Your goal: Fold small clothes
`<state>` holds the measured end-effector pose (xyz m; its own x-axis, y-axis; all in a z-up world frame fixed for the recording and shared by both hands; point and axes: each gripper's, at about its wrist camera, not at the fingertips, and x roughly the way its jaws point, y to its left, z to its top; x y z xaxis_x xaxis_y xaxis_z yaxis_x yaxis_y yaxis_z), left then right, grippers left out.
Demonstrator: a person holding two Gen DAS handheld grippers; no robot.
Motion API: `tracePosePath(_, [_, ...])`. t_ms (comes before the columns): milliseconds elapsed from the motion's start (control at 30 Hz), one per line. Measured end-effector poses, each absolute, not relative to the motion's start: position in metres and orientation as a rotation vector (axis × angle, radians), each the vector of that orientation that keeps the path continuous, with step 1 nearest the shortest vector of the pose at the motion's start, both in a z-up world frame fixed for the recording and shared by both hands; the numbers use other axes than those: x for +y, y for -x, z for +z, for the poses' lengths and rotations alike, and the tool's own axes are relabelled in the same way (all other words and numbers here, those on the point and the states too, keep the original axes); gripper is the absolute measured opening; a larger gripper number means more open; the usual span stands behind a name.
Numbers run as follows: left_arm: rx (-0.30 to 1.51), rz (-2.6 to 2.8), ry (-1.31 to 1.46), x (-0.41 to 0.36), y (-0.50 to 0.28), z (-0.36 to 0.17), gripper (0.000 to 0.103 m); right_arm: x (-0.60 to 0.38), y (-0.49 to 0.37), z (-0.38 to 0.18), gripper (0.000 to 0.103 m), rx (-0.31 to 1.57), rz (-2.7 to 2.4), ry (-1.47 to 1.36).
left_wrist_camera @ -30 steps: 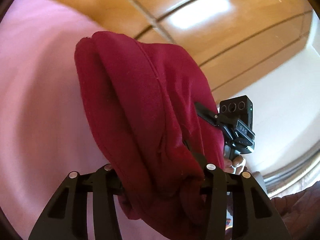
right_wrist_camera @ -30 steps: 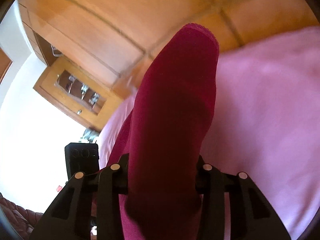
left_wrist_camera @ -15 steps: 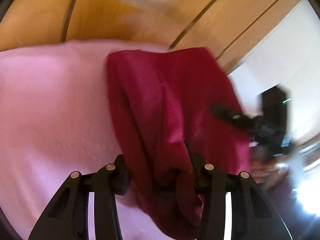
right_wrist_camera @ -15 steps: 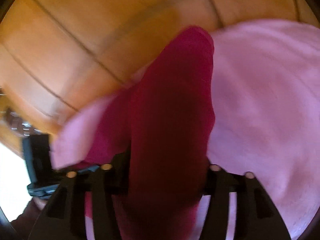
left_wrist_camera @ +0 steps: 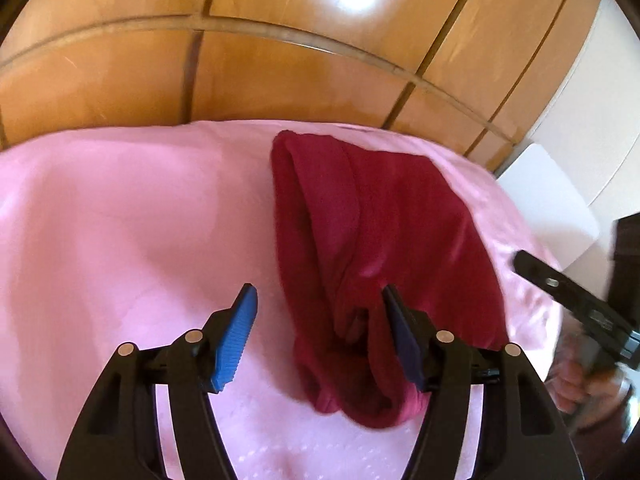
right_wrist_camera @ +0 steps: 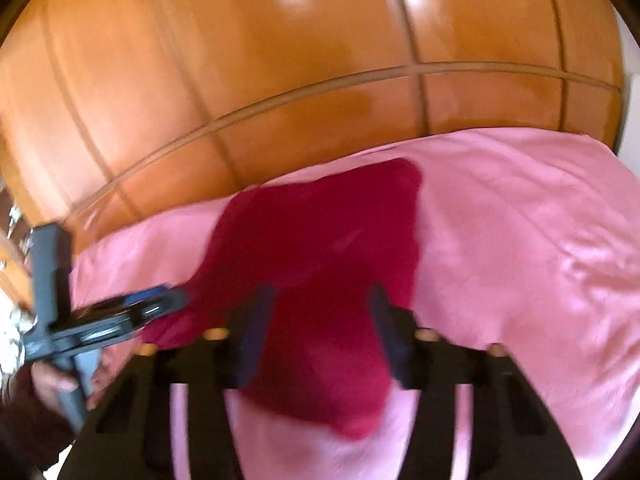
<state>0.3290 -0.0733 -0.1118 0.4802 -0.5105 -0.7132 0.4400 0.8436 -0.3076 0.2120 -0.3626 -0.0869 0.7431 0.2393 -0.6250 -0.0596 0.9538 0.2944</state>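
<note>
my left gripper [left_wrist_camera: 318, 330]: jaws just parted wide, garment [left_wrist_camera: 372, 248] released;
my right gripper [right_wrist_camera: 316, 328]: narrowing, contact unclear;
risk: dragging undoes fold

1. We are in a home, most likely a bedroom.
2. We see a pink bedspread [left_wrist_camera: 120, 220] covering a wide, soft surface that we take for a bed.
3. Behind it we see glossy wooden panels [left_wrist_camera: 280, 72], perhaps wardrobe doors, though the curved view leaves us unsure.
4. We see a white wall [left_wrist_camera: 600, 112] to the right of the panels.
</note>
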Motion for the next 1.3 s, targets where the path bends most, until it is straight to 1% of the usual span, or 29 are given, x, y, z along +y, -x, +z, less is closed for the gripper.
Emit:
tracePosePath(33, [0.907,-0.561,0.063,-0.076,-0.332,-0.115,0.063,-0.350,-0.207,-0.090,0.026,0.727,0.173,-0.234])
tracePosePath(100, [0.937,-0.514,0.017,-0.090,-0.339,-0.128,0.066,-0.318,-0.217,-0.101,0.020,0.787,0.184,-0.185])
tracePosePath(133, [0.939,-0.504,0.004,-0.089,-0.342,-0.131,0.068,-0.300,-0.225,-0.117,0.019,0.843,0.153,-0.146])
tracePosePath(200, [0.940,-0.476,-0.010,-0.091,-0.345,-0.140,0.072,-0.289,-0.234,-0.137,0.020,0.875,0.094,-0.123])
tracePosePath(300, [0.945,-0.469,0.030,-0.084,-0.340,-0.135,0.072,-0.293,-0.230,-0.133,0.020,0.854,0.079,-0.184])
tracePosePath(367, [0.912,-0.460,0.016,-0.080,-0.330,-0.126,0.072,-0.295,-0.225,-0.124,0.026,0.842,0.066,-0.195])
tracePosePath(400, [0.898,-0.451,0.013,-0.079,-0.324,-0.122,0.073,-0.296,-0.222,-0.121,0.037,0.834,0.058,-0.196])
tracePosePath(433, [0.875,-0.445,0.013,-0.076,-0.316,-0.115,0.074,-0.296,-0.216,-0.114,0.046,0.813,0.046,-0.200])
tracePosePath(467, [0.861,-0.440,0.014,-0.075,-0.311,-0.112,0.074,-0.296,-0.207,-0.107,0.063,0.783,0.032,-0.210])
tracePosePath(500, [0.837,-0.430,0.015,-0.069,-0.301,-0.105,0.076,-0.294,-0.206,-0.101,0.067,0.765,0.023,-0.217])
tracePosePath(533, [0.816,-0.420,0.015,-0.065,-0.292,-0.100,0.081,-0.291,-0.200,-0.094,0.069,0.741,0.012,-0.224])
tracePosePath(567, [0.798,-0.411,0.017,-0.062,-0.284,-0.095,0.083,-0.289,-0.199,-0.092,0.071,0.731,0.003,-0.226])
tracePosePath(633, [0.764,-0.386,0.020,-0.054,-0.269,-0.088,0.085,-0.282,-0.188,-0.086,0.082,0.700,-0.037,-0.221])
tracePosePath(700, [0.737,-0.364,0.020,-0.049,-0.254,-0.081,0.087,-0.276,-0.179,-0.078,0.088,0.683,-0.074,-0.212])
tracePosePath(733, [0.727,-0.352,0.018,-0.046,-0.249,-0.079,0.092,-0.272,-0.174,-0.075,0.092,0.674,-0.090,-0.210])
tracePosePath(867, [0.684,-0.307,0.013,-0.037,-0.224,-0.069,0.094,-0.261,-0.167,-0.073,0.096,0.663,-0.138,-0.191])
tracePosePath(933, [0.673,-0.287,0.010,-0.034,-0.215,-0.068,0.098,-0.256,-0.159,-0.073,0.098,0.659,-0.163,-0.181])
tracePosePath(1033, [0.653,-0.256,0.007,-0.033,-0.203,-0.066,0.099,-0.249,-0.151,-0.074,0.100,0.654,-0.187,-0.155])
tracePosePath(1300, [0.640,-0.237,-0.028,-0.041,-0.184,-0.064,0.099,-0.242,-0.131,-0.076,0.100,0.651,-0.225,-0.126])
